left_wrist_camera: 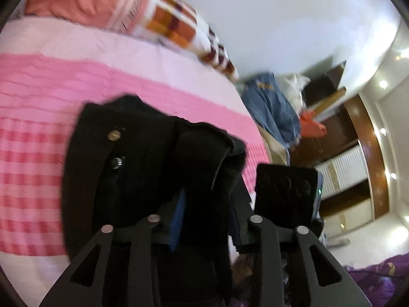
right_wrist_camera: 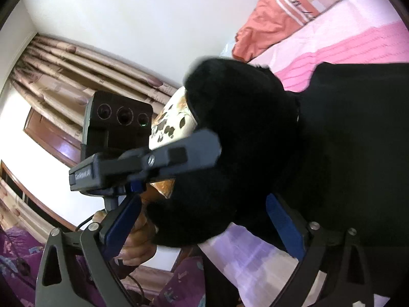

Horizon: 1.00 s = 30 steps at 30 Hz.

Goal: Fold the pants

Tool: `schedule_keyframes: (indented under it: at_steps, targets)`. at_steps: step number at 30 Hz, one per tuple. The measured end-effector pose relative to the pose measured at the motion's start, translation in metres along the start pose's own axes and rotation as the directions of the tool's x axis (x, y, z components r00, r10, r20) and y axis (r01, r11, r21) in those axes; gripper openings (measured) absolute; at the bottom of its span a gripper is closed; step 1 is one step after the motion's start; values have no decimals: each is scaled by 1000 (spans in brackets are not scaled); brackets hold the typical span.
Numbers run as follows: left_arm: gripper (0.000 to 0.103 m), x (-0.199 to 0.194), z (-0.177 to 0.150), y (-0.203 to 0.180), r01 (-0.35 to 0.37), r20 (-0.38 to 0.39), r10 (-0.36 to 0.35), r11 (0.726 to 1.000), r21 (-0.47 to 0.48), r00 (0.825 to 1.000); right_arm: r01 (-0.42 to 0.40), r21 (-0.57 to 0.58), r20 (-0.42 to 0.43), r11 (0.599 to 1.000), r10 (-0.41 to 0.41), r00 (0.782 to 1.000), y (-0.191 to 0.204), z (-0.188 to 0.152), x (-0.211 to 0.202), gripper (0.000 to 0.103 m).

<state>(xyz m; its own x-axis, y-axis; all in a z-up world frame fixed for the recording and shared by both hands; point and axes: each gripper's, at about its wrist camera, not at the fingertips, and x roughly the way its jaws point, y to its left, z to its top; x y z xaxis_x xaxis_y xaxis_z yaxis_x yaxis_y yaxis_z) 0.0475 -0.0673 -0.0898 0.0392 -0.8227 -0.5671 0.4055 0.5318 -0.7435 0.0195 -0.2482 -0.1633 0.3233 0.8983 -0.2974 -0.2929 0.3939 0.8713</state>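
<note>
Pants: black pants, bunched, lifted over the bed; waistband end with a metal button and a snap stud faces the left wrist camera. In the right wrist view the same black cloth fills the middle and right of the picture.
Left tool: left tool pinches a fold of the pants; blue finger pad pressed against the cloth, the other finger hidden under fabric.
Right tool: right tool has its blue pads well apart, black cloth lying between and over them; whether it grips cannot be told.
Hand: the person's hand around the left tool's handle, seen in the right wrist view, with that tool's camera block above it.
Bed: bed with a cover in pink, white and red stripes, directly under the pants.
Pillows: orange-pink pillow at the head of the bed; checked orange, maroon and white pillow beside it.
Beside bed: blue jeans heaped off the far edge, red-orange item near them.
Room: white wall; beige patterned curtain; dark wood cabinets with white panels; purple printed cloth at the lower edge.
</note>
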Motion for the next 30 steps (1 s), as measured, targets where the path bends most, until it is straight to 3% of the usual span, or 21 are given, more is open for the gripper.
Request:
schedule_keyframes:
  at_steps: [2,4,8,11,13,14,15,16,17,21,26,30]
  targets:
    - [37,6,0,-3,42,-20,-42,999,5,999,13,29,9,999,-13,1000,-7,0,-5,100]
    - [39,2,-1,-9,39,-3,-39,999,22,999,36,57,0,998,-36,999,-14,0,-5,100]
    - [50,-18,1,-21,-40,77,34,996,86,996,42,85,4,995,-43,999,-23,-3,-4,100]
    - [61,-39,-1,-15,-99,142,90,993,59,986,44,68,-1,997,-44,999,-19,-2,-2,98]
    - [61,-51,-6,-5,-96,171,91,995,21,981,95,46,-21,994,-94,995,-18,-3,-1,83]
    - [62,-58,-10,2,-96,189,96,995,-9,977,121,41,-30,992,-120,992,-19,-4,0,63]
    - [63,-62,-13,8,-105,195,108,994,-28,975,138,53,-35,989,-137,990,-22,-4,0,51]
    - [63,-65,-17,14,-121,197,126,992,-40,972,139,86,-36,987,-136,990,-27,-3,-2,27]
    - [63,-65,-20,18,-136,201,144,989,-49,969,134,120,-34,984,-131,991,-32,-2,-6,16]
    - [63,-62,-29,34,-172,173,188,980,-102,967,125,116,-19,985,-123,992,-19,12,-18,16]
    - [64,-57,-33,39,-162,178,185,977,-135,967,120,60,-6,991,-120,993,3,46,-45,15]
    - [67,-42,-31,28,-161,171,178,981,-110,969,195,63,28,979,-197,980,-11,75,-100,14]
